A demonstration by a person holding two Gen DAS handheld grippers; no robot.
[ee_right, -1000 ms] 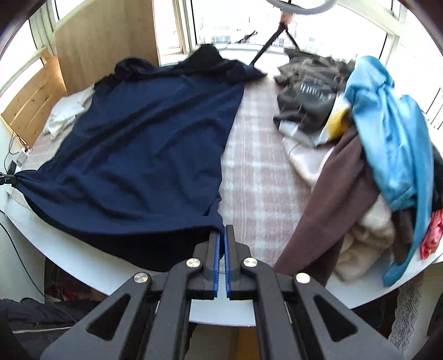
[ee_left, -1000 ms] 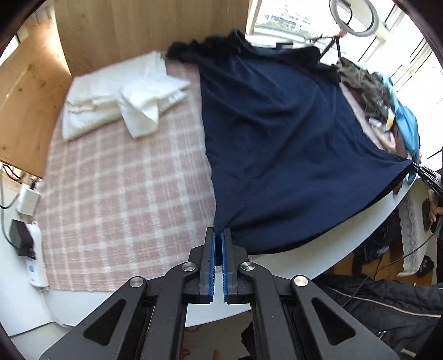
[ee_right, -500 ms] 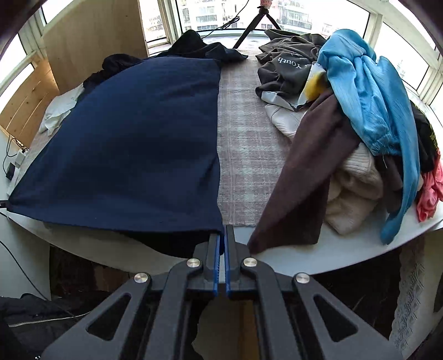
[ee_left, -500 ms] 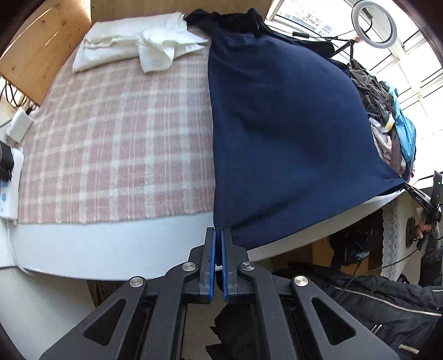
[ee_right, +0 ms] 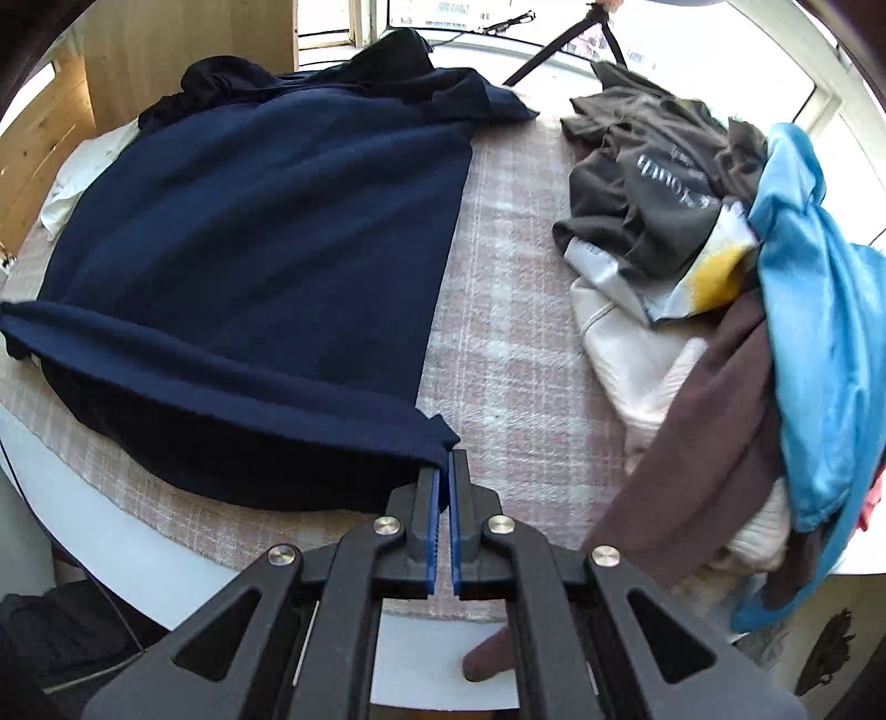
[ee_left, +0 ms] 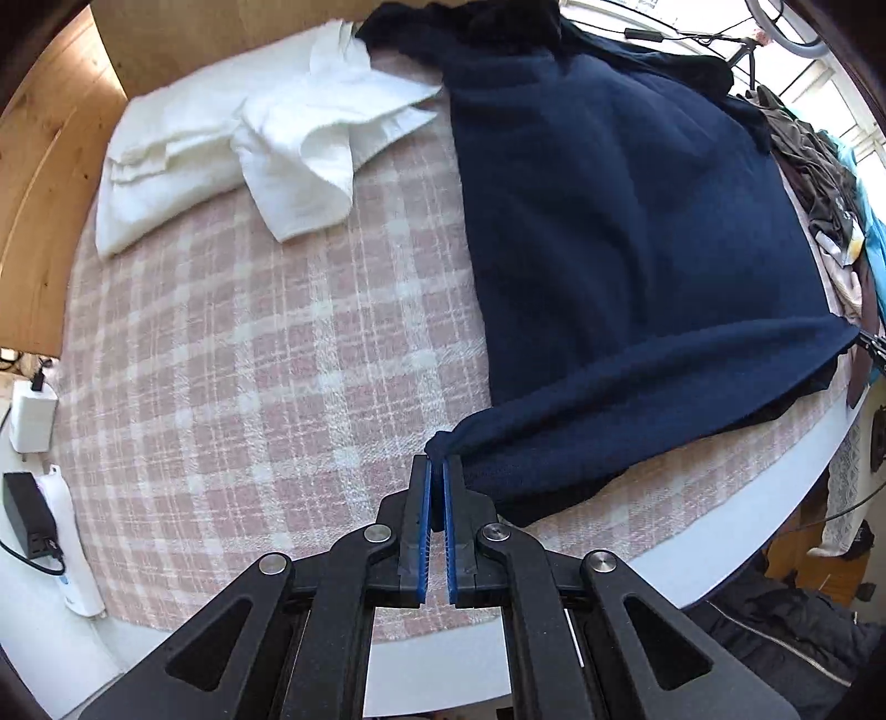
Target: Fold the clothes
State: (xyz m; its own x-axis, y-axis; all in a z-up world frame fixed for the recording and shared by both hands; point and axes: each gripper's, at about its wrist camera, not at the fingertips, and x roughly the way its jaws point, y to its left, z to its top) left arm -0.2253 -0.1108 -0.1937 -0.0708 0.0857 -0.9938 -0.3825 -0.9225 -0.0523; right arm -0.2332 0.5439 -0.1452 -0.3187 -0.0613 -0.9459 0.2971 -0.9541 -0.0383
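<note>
Pink plaid cloth (ee_left: 232,354) over the white worktop (ee_left: 443,659), wood panelling (ee_left: 44,183), white charger (ee_left: 30,418), tripod leg (ee_right: 548,52)

Dark navy knit garment (ee_left: 626,232), pink-and-white plaid woven cloth (ee_left: 266,354) over a white bench (ee_right: 166,559), white folded towel (ee_left: 266,138), bright blue jacket (ee_right: 819,310), brown garment (ee_right: 703,437), grey printed shirt (ee_right: 659,183), cream knit (ee_right: 637,354), black tools with blue pads (ee_left: 424,515).

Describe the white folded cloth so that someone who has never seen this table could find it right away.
Start at the pink plaid tablecloth and go to its far corner by the wooden wall panel. There lies the white folded cloth, just beside the collar end of the dark navy sweater. It is the only white piece on that side, lying apart from the mixed clothes pile.
</note>
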